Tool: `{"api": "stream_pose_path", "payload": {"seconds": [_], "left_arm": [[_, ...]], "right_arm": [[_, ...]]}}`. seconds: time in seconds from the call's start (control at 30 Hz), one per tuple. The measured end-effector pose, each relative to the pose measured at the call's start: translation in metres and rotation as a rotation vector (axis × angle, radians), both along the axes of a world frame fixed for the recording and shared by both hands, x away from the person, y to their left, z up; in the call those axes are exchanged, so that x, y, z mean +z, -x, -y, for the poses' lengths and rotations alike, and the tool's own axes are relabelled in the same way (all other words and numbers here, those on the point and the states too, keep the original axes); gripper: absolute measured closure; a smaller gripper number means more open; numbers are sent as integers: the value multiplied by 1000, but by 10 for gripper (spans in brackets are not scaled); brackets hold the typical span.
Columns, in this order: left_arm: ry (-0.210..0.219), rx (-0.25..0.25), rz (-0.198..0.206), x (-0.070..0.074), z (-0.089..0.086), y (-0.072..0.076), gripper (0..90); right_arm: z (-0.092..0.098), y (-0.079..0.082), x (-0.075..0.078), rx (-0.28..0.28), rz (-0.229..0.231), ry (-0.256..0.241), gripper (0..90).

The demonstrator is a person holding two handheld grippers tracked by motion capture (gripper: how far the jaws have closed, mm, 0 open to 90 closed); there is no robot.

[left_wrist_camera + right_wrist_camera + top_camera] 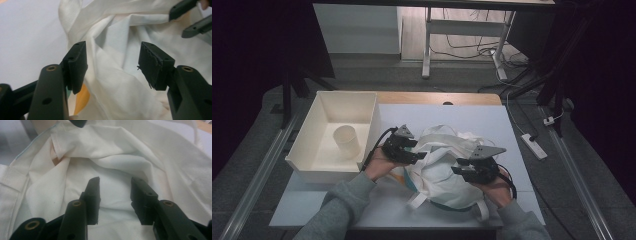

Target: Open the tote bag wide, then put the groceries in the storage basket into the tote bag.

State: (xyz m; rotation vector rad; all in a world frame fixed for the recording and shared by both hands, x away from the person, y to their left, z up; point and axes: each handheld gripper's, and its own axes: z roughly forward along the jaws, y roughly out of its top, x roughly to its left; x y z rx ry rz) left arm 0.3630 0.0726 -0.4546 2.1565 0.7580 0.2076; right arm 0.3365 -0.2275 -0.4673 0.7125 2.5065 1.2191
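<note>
Right gripper (pixel 115 188), jaws apart, over crumpled white cloth bag (pixel 120 165)

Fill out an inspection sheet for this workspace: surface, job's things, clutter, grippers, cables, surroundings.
Surface: pale table, wooden strip along its far edge.
Job's things: crumpled white cloth bag with straps, lying on the table between the hands.
Clutter: white bin at left, a pale cup standing inside it.
Grippers: left gripper open over the cloth; right gripper open, jaws either side of a fold.
Cables: one trails from each gripper; power strip and wires on the floor.
Surroundings: dark room, desk legs beyond.
</note>
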Motion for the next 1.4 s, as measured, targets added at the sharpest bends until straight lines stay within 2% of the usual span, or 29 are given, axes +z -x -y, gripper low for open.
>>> {"api": "stream_pose_path", "payload": {"seconds": [0.1, 0.33, 0.37, 0.43, 0.5, 0.67, 0.83, 1.03, 1.23, 1.4], "left_arm": [[11, -5, 20, 10, -4, 6, 376], [55, 21, 18, 26, -20, 12, 318], [84, 24, 5, 27, -24, 14, 313], [109, 16, -9, 30, -26, 17, 311], [96, 14, 20, 35, -28, 26, 308], [133, 16, 41, 47, -37, 38, 308], [131, 36, 84, 59, -48, 45, 307], [143, 80, 101, 63, -67, 45, 307], [139, 149, 121, 63, -86, 42, 305], [143, 184, 119, 62, -98, 37, 304]], "right_arm": [[3, 0, 2, -11, 4, -11, 549], [9, 0, 4, -33, 21, -19, 500], [9, 0, 4, -34, 22, -19, 498], [9, 0, 4, -34, 25, -21, 496], [9, 0, 4, -28, 23, -20, 493], [7, 1, 3, -20, 27, -9, 490], [8, 1, 3, -23, 35, -9, 489], [9, 2, 4, -33, 39, -4, 489], [9, 3, 5, -35, 45, 0, 489], [8, 2, 4, -31, 42, 1, 490]]}}
